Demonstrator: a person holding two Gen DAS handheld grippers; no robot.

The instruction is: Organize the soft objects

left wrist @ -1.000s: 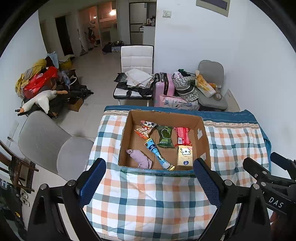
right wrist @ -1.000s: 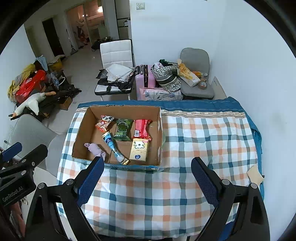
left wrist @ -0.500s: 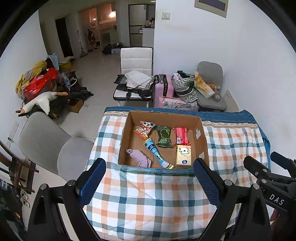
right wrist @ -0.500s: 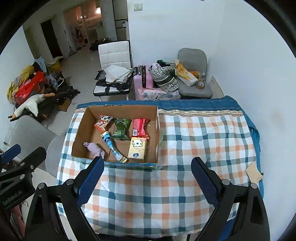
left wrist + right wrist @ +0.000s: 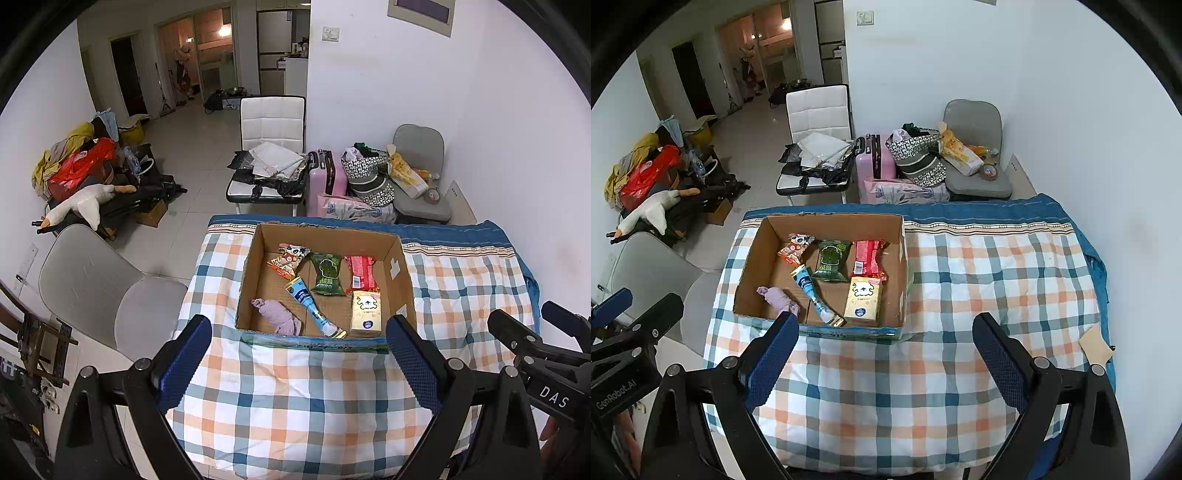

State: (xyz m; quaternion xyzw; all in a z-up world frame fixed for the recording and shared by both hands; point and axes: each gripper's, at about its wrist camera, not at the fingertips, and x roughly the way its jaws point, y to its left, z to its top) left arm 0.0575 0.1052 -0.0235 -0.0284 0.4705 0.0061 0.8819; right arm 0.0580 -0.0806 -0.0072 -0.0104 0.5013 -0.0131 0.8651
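Cluttered living room, checked blanket point(image 5: 295, 413) over the work surface, blue border at the far edge. Cardboard box point(image 5: 400, 273) sits on the far left part of the blanket, open top, walls upright.

Box contents: lilac cloth bundle point(image 5: 280, 319) at the near left, blue tube point(image 5: 310, 308) lying diagonally mid-box, panda snack pack point(image 5: 290, 258), green pack point(image 5: 327, 275) and red pack point(image 5: 360, 273) along the far side, tissue pack point(image 5: 365, 314) at the near right. Nothing overlaps much; the tube tip is just beside the tissue pack.

We see no soft items left on the blanket outside the box. Only a tan flat scrap point(image 5: 1095, 343) at the right edge, can't tell what it is. We judge the gathering essentially done, or not yet sorted inside the box; the task line doesn't say which.

Left gripper point(image 5: 299, 362) hangs short of the box's near wall, fingers spread wide, nothing between them. Right gripper point(image 5: 886, 360) is over bare blanket right of the box, also spread wide and empty.

Room to move: the whole right half of the blanket is free. Box walls are the obstacle for any reach-in, so we go over the near wall from above. Blanket drops off at the left and near edges, with a grey chair point(image 5: 92, 280) near the left side.
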